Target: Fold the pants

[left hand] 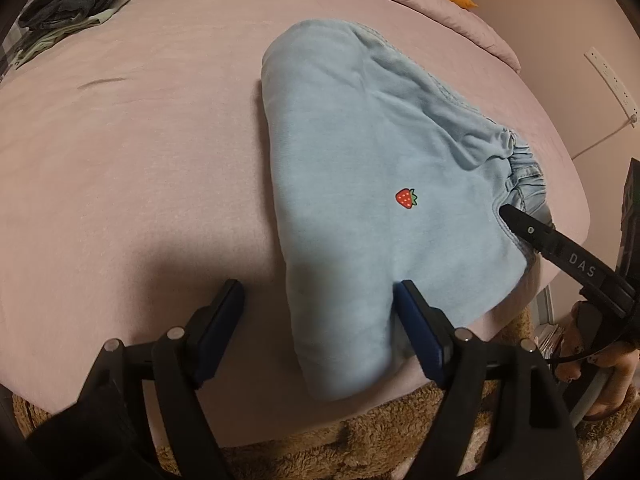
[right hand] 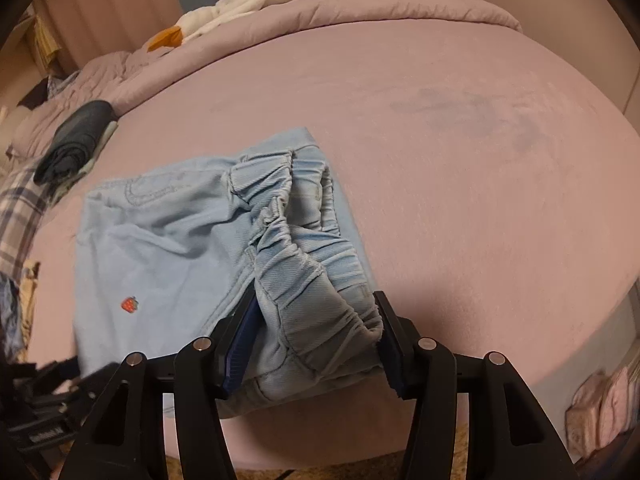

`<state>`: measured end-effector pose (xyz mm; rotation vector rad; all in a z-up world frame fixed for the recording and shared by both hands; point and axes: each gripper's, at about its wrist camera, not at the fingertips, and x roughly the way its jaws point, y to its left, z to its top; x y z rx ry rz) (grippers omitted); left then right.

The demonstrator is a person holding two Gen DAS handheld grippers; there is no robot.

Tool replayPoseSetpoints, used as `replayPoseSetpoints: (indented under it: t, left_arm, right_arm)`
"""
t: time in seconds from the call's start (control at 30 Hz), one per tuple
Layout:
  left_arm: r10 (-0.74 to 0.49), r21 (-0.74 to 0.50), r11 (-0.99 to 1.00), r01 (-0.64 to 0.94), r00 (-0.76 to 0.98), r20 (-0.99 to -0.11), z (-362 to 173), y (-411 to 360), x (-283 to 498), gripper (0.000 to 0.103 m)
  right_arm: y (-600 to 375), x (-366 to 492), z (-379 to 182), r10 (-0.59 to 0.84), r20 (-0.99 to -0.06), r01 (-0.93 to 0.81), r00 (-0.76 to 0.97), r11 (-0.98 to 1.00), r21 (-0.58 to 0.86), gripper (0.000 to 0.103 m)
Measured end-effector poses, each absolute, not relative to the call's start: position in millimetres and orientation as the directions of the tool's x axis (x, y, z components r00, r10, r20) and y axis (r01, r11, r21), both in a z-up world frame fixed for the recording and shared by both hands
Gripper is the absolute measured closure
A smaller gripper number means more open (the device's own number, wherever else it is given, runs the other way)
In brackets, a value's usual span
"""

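Observation:
Light blue pants [left hand: 360, 140] lie folded on the pink bed sheet [left hand: 120, 160], with a small strawberry patch [left hand: 407, 199] on top. My left gripper [left hand: 319, 286] stands open over the fold's near corner: its right finger touches the cloth and its left finger rests on bare sheet. In the right wrist view the pants [right hand: 160, 240] lie at the left. Their gathered elastic waistband [right hand: 312, 272] fills the gap of my right gripper [right hand: 314, 300], with both pads against it. One right gripper finger [left hand: 520, 224] shows at the waistband, held by a hand [left hand: 592, 360].
Dark grey folded clothes [right hand: 76, 140] lie at the far left of the bed beside plaid cloth [right hand: 20, 208]. A white and orange plush toy [right hand: 256, 4] rests on the rolled duvet [right hand: 400, 8]. A brown fluffy rug [left hand: 360, 432] lies below the bed's near edge.

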<state>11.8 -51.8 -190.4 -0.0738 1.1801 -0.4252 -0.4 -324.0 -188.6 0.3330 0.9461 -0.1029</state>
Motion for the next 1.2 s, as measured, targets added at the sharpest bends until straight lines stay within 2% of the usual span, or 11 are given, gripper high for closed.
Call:
replayPoseSetpoints:
  t: [1.2]
  left_arm:
    - [-0.378, -0.284, 0.906, 0.313, 0.300, -0.876, -192.8, -52.7, 14.1, 0.018]
  right_arm:
    - [-323.2, -3.6, -188.3, 0.065, -0.801, 0.210, 0.595, 0.950, 0.233, 0.044]
